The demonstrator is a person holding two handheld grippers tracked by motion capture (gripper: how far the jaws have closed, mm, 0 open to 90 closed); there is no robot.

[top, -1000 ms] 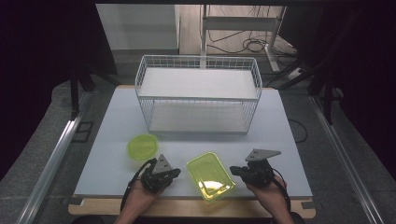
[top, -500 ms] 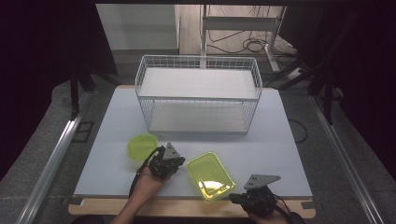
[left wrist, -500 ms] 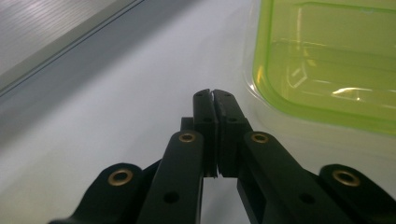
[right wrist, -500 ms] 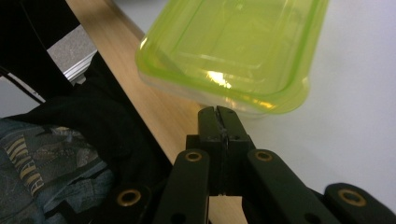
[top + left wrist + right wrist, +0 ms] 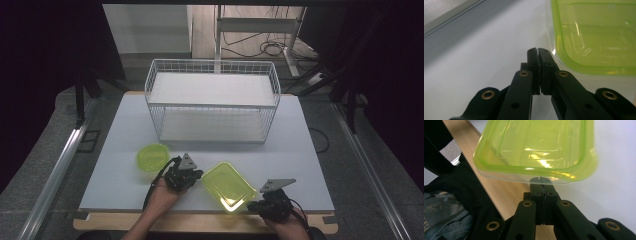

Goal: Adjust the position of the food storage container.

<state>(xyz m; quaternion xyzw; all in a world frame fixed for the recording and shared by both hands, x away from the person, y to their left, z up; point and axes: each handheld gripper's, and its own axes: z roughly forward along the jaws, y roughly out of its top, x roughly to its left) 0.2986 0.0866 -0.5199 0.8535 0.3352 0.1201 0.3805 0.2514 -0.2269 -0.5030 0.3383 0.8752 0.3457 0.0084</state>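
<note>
1. Two green containers sit in front of you: a rectangular tub point(image 5: 228, 186) near the table's point(image 5: 125, 130) front edge and a small round bowl point(image 5: 152, 157) to its left. Nothing shows inside either.
2. Your left gripper point(image 5: 186, 176) sits between bowl and tub, jaws pressed together on nothing, tips just beside the tub's rim.
3. Your right gripper point(image 5: 264, 206) is closed and empty too, tips tucked under the tub's near rim.
4. Behind them stands a wire basket point(image 5: 212, 100), nothing inside.

Wire basket point(image 5: 211, 107) sitting at the back of the counter point(image 5: 300, 150); rectangular container point(image 5: 229, 186) near the front edge, round lid point(image 5: 152, 156) to its left; left hand-held gripper point(image 5: 186, 176) between those two; right hand-held gripper point(image 5: 267, 204) just right of the container.
</note>
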